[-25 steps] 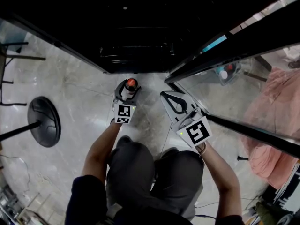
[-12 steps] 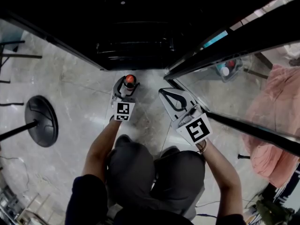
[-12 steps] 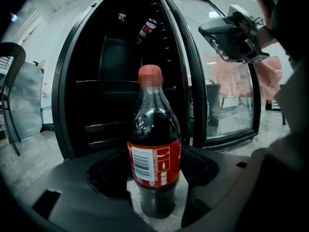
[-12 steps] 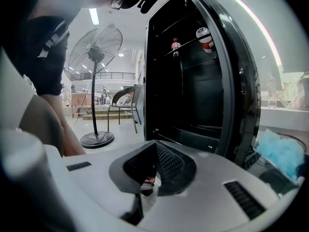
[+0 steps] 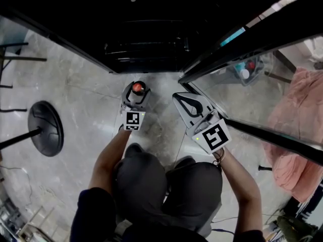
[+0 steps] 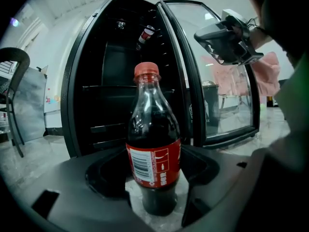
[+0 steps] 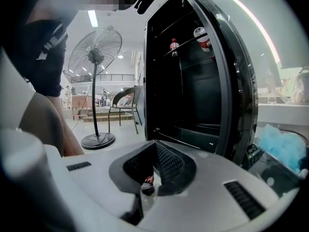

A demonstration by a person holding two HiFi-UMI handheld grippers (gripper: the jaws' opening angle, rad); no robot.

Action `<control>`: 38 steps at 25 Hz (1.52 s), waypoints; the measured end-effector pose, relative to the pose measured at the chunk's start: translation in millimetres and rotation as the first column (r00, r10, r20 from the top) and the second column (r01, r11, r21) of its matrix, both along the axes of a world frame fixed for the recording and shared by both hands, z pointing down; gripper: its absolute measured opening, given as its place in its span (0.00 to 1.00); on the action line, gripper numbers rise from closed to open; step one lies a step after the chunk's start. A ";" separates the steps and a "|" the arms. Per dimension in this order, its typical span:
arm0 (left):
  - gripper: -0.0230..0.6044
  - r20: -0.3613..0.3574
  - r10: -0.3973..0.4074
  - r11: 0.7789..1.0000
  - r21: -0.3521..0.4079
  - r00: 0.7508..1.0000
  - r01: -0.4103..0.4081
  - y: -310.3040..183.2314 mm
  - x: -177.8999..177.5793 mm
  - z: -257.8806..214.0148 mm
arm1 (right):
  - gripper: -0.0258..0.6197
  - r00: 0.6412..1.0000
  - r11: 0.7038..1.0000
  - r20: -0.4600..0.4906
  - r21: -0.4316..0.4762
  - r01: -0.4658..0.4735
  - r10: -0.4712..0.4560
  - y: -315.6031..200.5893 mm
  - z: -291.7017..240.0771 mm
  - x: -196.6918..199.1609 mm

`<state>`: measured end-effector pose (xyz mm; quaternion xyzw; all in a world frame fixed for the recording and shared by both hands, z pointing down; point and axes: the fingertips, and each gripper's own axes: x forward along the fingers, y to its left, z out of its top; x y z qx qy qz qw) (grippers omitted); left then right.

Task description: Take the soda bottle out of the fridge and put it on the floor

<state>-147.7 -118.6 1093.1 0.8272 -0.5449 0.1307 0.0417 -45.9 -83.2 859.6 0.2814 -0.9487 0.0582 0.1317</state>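
As we look down in the head view, the left gripper [image 5: 135, 93] is clasped round a soda bottle [image 5: 138, 88] standing upright on the marble floor [image 5: 86, 100], just outside the open fridge [image 5: 146, 34]. The right gripper [image 5: 189, 110] hangs beside it, jaws together on nothing. In the left gripper view, both jaws press the bottle's red label. In the right gripper view, an upright bottle [image 7: 174, 47] and a tilted bottle [image 7: 203, 38] occupy an upper fridge shelf.

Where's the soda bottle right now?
In the head view the soda bottle stands upright between the jaws of the left gripper, just left of centre, low at the floor in front of the open fridge.
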 end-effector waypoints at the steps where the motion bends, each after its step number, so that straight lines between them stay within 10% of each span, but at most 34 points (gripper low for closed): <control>1: 0.55 0.004 0.003 1.000 0.004 1.000 -0.003 -0.4 1.0 0.0 | 0.07 1.000 1.000 -0.001 0.000 0.000 0.000 0.5 1.0 0.2; 38: 0.52 -0.051 0.012 0.996 0.086 0.999 -0.008 58.7 -34.1 -79.1 | 0.07 1.000 1.000 0.011 -0.007 -0.003 0.003 9.3 23.9 0.7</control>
